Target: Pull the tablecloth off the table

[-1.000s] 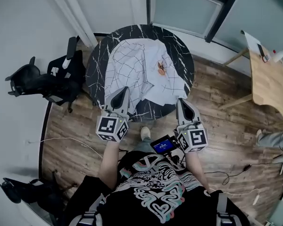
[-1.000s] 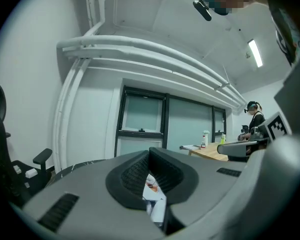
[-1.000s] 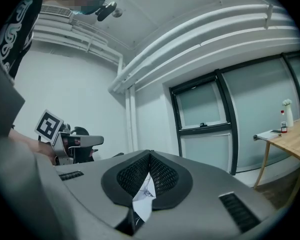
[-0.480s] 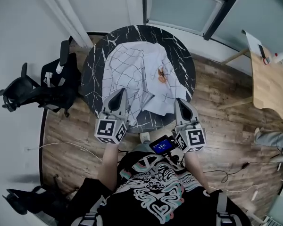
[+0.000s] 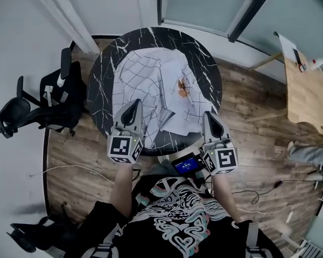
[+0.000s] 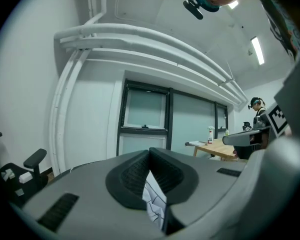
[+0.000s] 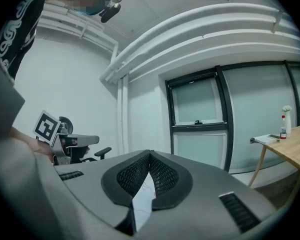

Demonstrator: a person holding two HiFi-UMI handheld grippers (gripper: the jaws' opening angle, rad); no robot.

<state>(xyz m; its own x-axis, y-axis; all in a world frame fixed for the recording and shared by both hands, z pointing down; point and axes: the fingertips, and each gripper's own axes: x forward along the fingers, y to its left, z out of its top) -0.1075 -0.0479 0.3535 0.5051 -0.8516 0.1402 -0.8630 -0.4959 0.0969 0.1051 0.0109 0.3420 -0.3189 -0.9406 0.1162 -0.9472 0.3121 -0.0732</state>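
Jaws, left gripper (image 5: 133, 108): closed together on a near edge of the tablecloth (image 5: 151, 82). The left gripper view shows a fold of white, grid-lined fabric pinched between the ribbed pads and hanging below them.

Jaws, right gripper (image 5: 211, 118): likewise clamped on the cloth, with a narrow white strip caught between the pads.

Both grippers point away from the person, close to level. They sit side by side at the near rim of the round counter (image 5: 99, 85), one at its near-left edge and the other at its near-right.

Screen device (image 5: 185, 164): lit, at the person's waist, between the two marker cubes.

Tablecloth: white with thin dark grid lines, crumpled and ridged, lying on the counter top. Its long axis runs near to far, from the two clamped near corners toward the far rim, which it does not reach. Black marble shows bare to its left, right and far sides.

Orange-brown item (image 5: 183, 87): small, resting on the cloth right of centre; kind cannot be told.

Floor (image 5: 247, 117): wood planks.

Office chair (image 5: 48, 104): black, left of the round counter.

Wooden counter (image 5: 308, 93): far right, carrying a bottle (image 5: 306, 64).

Window (image 5: 204, 7): dark-framed, in the far wall.
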